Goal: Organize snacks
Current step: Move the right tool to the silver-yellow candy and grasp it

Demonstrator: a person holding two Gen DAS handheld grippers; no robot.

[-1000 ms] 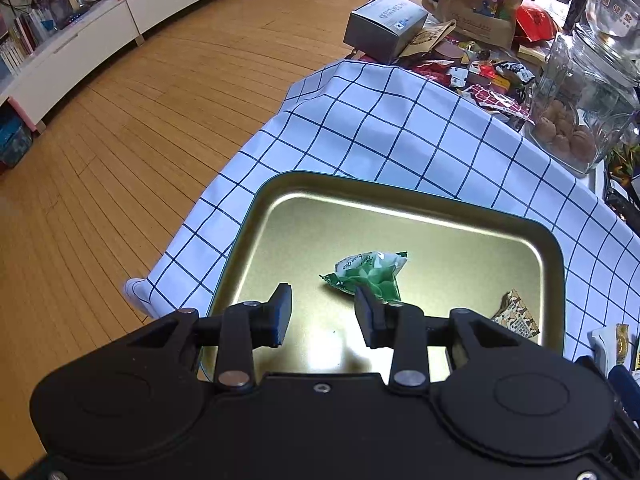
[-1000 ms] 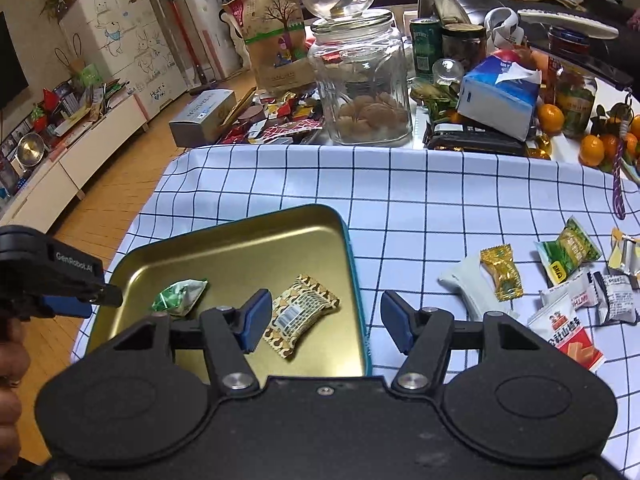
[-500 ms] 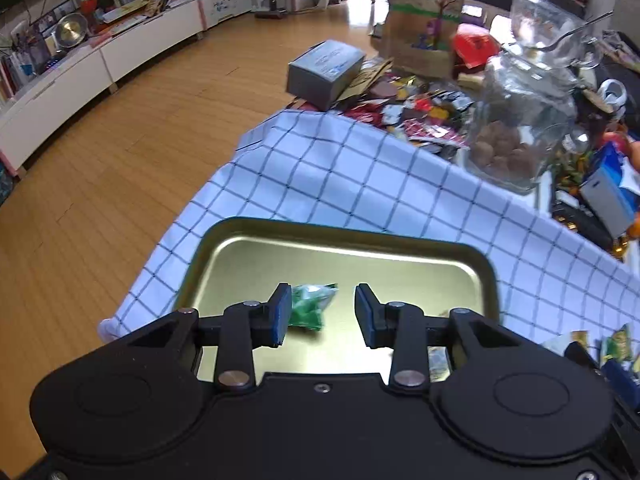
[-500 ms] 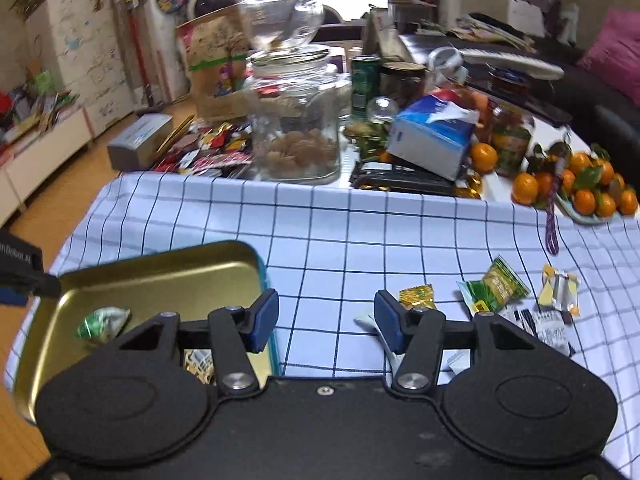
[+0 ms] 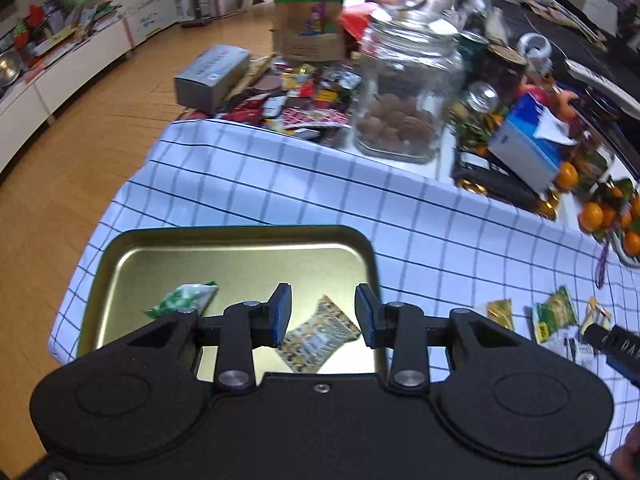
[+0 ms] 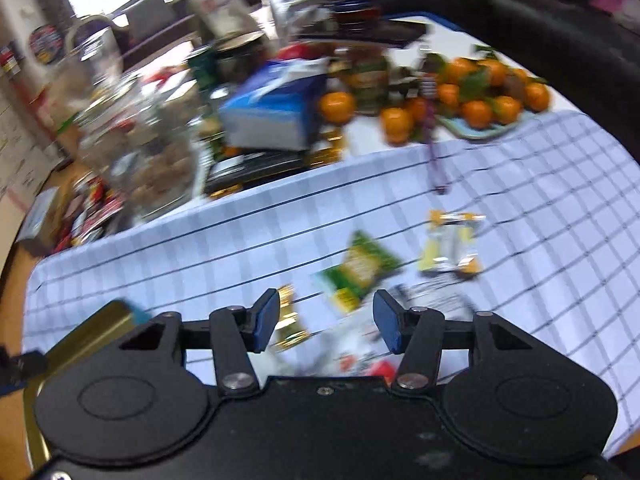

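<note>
The left gripper (image 5: 322,314), fingers apart and empty, hangs over the gold tray (image 5: 240,234) at the tablecloth's left edge. The right gripper (image 6: 326,322), its jaws closing on nothing, hovers above loose snack packets (image 6: 360,270).

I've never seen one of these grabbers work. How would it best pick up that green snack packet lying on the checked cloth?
Probably from above, pinching across the narrow width of the green snack packet. It lies flat and slanted on the checked cloth, so the right gripper, whose jaws are closing with nothing held, would turn to match that slant, fingers straddling the long edges near its puffier middle.
</note>
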